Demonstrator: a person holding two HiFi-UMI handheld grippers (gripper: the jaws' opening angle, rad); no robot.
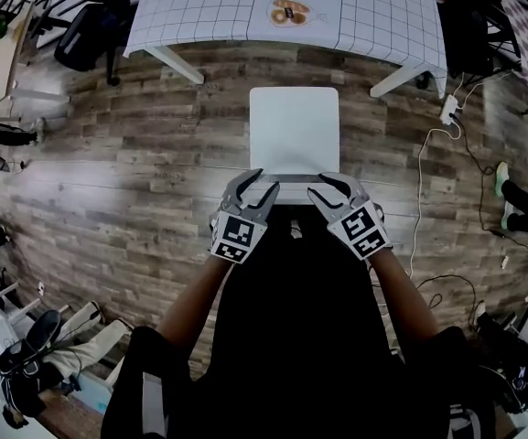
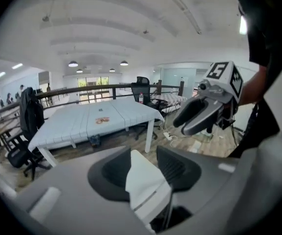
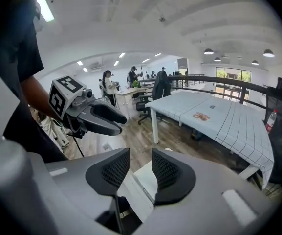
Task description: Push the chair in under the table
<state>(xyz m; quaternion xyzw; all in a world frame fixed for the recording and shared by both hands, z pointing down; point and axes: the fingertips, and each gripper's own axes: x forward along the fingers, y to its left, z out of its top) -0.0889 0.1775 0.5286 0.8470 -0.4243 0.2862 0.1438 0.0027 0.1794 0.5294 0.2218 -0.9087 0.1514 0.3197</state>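
Note:
A white chair (image 1: 293, 128) stands on the wood floor, pulled out a little from the white table with a grid cloth (image 1: 209, 7). Its backrest top edge is nearest me. My left gripper (image 1: 255, 190) is open at the left end of that edge, and in the left gripper view (image 2: 143, 168) the white backrest (image 2: 145, 182) rises between the jaws with gaps on both sides. My right gripper (image 1: 328, 190) is open at the right end. In the right gripper view (image 3: 140, 171) the backrest (image 3: 143, 187) lies low between the jaws.
A round orange-printed item (image 1: 289, 12) lies on the table. A black office chair (image 1: 85, 35) stands at the far left. A white power strip (image 1: 448, 110) with its cable trails along the floor on the right. A person's feet (image 1: 503, 183) show at the right edge.

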